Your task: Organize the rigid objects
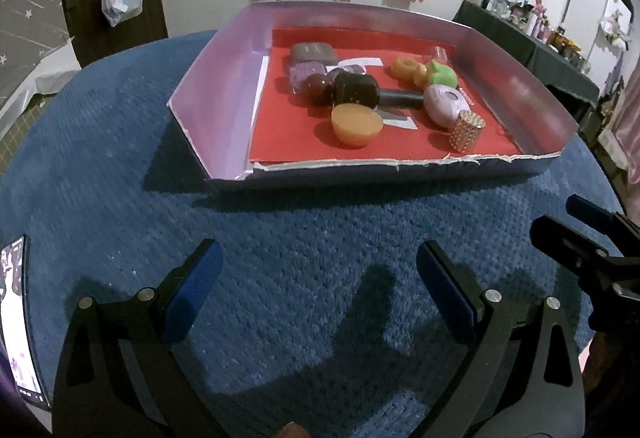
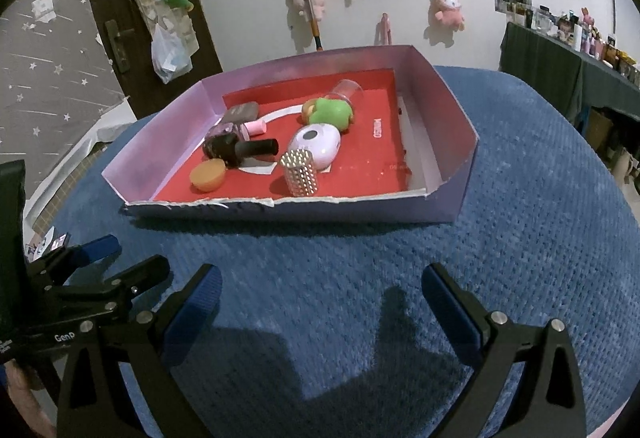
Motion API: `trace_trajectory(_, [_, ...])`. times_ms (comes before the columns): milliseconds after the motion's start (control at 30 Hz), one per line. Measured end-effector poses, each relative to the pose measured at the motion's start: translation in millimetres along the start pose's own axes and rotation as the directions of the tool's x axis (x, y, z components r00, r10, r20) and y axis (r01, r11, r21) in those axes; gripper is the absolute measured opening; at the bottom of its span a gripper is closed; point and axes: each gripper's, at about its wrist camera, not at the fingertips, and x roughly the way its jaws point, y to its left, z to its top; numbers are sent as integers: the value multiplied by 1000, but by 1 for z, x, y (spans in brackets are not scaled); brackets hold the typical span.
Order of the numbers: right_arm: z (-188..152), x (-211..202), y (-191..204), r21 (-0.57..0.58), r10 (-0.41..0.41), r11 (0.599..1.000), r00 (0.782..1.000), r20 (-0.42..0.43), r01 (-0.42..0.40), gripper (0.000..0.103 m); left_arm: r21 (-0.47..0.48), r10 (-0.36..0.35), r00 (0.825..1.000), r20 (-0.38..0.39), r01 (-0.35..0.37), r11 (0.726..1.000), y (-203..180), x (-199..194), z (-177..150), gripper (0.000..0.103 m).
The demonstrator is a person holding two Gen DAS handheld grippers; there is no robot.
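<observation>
A shallow lilac cardboard box (image 1: pixel 208 78) (image 2: pixel 444 106) with a red floor rests on the blue cloth. Inside lie several small items: a dark nail-polish bottle (image 1: pixel 360 88) (image 2: pixel 236 149), an orange cap (image 1: pixel 355 125) (image 2: pixel 207 174), a studded silver cylinder (image 1: pixel 466 129) (image 2: pixel 299 173), a lilac oval case (image 1: pixel 442 104) (image 2: pixel 318 142), a green piece (image 1: pixel 442 75) (image 2: pixel 330 114) and a grey block (image 1: pixel 314 53) (image 2: pixel 240 113). My left gripper (image 1: pixel 319 280) (image 2: pixel 116 258) is open above bare cloth in front of the box. My right gripper (image 2: pixel 322 298) (image 1: pixel 576 226) is open too, beside it, holding nothing.
The blue textured cloth (image 1: pixel 120 158) covers a round table. A phone (image 1: pixel 18 318) lies at its left edge. Behind are a dark door (image 2: pixel 120 18), a white wall with hanging plush toys (image 2: pixel 448 10) and a cluttered shelf (image 1: pixel 540 26) at the right.
</observation>
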Motion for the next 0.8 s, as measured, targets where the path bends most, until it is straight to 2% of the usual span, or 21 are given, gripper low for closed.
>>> trace_trajectory(800, [-6,12,-6,9,-36,999,999,-27,36,102,7,14,1000,-24,-14,1000,1,9,-6,99])
